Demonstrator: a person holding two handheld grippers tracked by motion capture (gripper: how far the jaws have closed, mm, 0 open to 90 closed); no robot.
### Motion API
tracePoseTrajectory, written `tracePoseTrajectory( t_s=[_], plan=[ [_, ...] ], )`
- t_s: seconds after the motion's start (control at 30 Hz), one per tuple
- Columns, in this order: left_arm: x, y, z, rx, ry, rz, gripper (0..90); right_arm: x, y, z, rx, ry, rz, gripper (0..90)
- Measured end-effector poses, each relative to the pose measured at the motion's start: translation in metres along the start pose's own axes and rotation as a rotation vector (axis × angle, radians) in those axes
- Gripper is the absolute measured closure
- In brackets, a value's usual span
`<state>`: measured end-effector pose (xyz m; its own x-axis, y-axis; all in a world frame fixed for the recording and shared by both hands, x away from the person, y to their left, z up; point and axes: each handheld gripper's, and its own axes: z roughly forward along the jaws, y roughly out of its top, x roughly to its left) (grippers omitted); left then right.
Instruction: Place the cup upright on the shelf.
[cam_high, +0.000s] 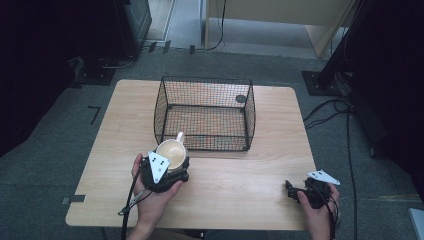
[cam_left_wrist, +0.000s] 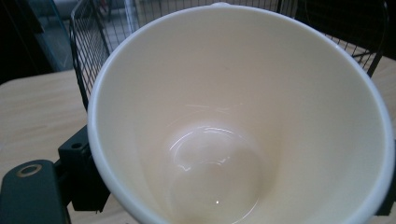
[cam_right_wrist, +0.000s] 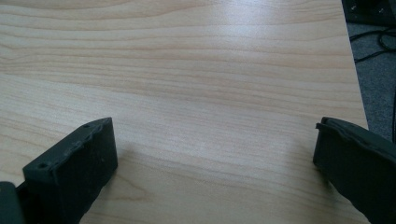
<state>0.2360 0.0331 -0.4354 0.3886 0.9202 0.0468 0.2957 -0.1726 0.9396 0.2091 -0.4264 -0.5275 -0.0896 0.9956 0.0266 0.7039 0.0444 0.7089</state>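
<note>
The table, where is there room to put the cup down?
The table is bare between the left gripper holding the cup and the open right gripper, and along both sides of the wire basket. The basket floor looks free too. It is crowded only right where cup and basket meet.

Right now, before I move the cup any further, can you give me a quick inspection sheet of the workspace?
Surface: wooden table, bare light top.
Job's things: cream cup, empty and upright, in front of the wire basket's near left corner; wire basket, black mesh, nothing inside.
Clutter: nothing seen.
Grippers: left gripper shut on the cup; right gripper open, at the table's near right.
Cables: one trails from the left gripper; black cables on the floor at right.
Surroundings: grey carpet, dark stands, pale cabinet behind.
</note>
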Motion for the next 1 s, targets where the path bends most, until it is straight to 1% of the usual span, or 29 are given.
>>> tracePoseTrajectory(
  t_s=[0.13,0.23,0.3,0.37,0.4,0.47,0.5,0.53,0.57,0.6,0.63,0.67,0.8,0.83,0.87,0.97,1.0],
  plan=[
    [0.0,0.006,0.002,-0.019,0.001,0.006,9.2,0.0,0.0,0.0,0.001,0.0,0.001,0.0],
    [0.001,0.013,0.005,-0.036,0.015,0.038,9.2,0.0,0.0,0.0,0.0,0.0,0.001,0.0],
    [0.003,0.02,0.008,-0.056,0.016,0.027,9.2,0.0,0.0,0.0,0.0,0.0,0.002,0.0],
    [0.003,0.025,0.01,-0.073,0.016,0.036,9.2,0.0,0.0,0.0,0.0,0.0,0.003,0.0],
    [0.003,0.025,0.01,-0.073,0.016,0.036,9.2,0.0,0.0,0.0,0.0,0.0,0.003,0.0],
    [0.002,0.03,0.013,-0.089,0.02,0.047,9.2,0.0,0.0,0.0,0.0,0.0,0.003,0.0],
    [0.002,0.036,0.016,-0.108,0.022,0.057,9.2,0.0,0.0,0.0,0.0,0.0,0.003,0.0],
    [0.002,0.036,0.016,-0.108,0.022,0.057,9.2,0.0,0.0,0.0,0.0,0.0,0.003,0.0],
    [0.001,0.041,0.019,-0.116,0.033,0.06,9.2,0.0,0.0,0.0,0.0,0.0,0.003,0.0],
    [0.001,0.044,0.021,-0.123,0.03,0.065,9.2,0.0,0.0,0.0,-0.001,0.0,0.001,0.0],
    [0.001,0.044,0.021,-0.123,0.03,0.065,9.2,0.0,0.0,0.0,-0.001,0.0,0.001,0.0],
    [0.001,0.049,0.025,-0.136,0.042,0.069,9.2,0.0,0.0,0.0,0.0,0.0,0.003,0.0],
    [0.003,0.055,0.031,-0.152,0.05,0.068,9.2,0.0,0.0,0.0,0.0,0.0,0.003,0.0],
    [0.005,0.059,0.036,-0.157,0.045,0.055,9.2,0.0,0.0,0.0,-0.001,0.0,0.0,0.0],
    [0.006,0.062,0.039,-0.157,0.041,0.053,9.2,0.0,0.0,0.0,0.0,0.0,0.002,0.0],
    [0.006,0.066,0.044,-0.157,0.041,0.054,9.2,0.0,0.0,0.0,0.001,0.0,0.003,0.0],
    [0.006,0.071,0.05,-0.16,0.04,0.059,9.2,0.0,0.0,0.0,0.0,0.0,0.002,0.0]
  ],
)
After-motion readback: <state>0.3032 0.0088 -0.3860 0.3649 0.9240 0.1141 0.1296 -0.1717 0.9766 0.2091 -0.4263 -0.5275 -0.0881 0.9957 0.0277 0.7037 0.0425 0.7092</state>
